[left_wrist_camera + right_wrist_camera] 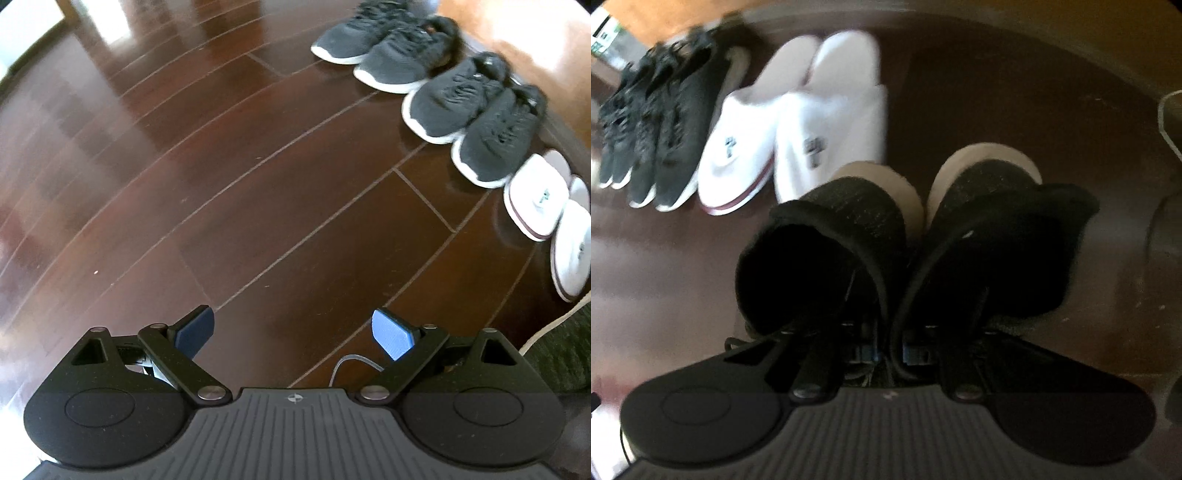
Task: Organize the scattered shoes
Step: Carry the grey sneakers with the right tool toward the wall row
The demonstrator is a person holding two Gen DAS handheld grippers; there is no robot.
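My right gripper (886, 350) is shut on a pair of black slippers with beige soles, pinching the inner walls of the left one (842, 229) and the right one (1001, 221) together just above the dark wood floor. They hang beside a pair of white slippers (790, 122), with black sneakers (665, 122) further left. In the left wrist view, my left gripper (291, 326) is open over bare floor. Two pairs of black sneakers (391, 44) (476, 110) and the white slippers (535, 195) stand in a row at the right. An edge of a black slipper (557, 354) shows at lower right.
Dark wood floor (221, 184) stretches left of the shoe row. An orange-brown wooden surface (517, 26) runs behind the shoes. A thin grey cable (351, 362) lies near my left gripper, and another cable (1167, 122) at the right edge.
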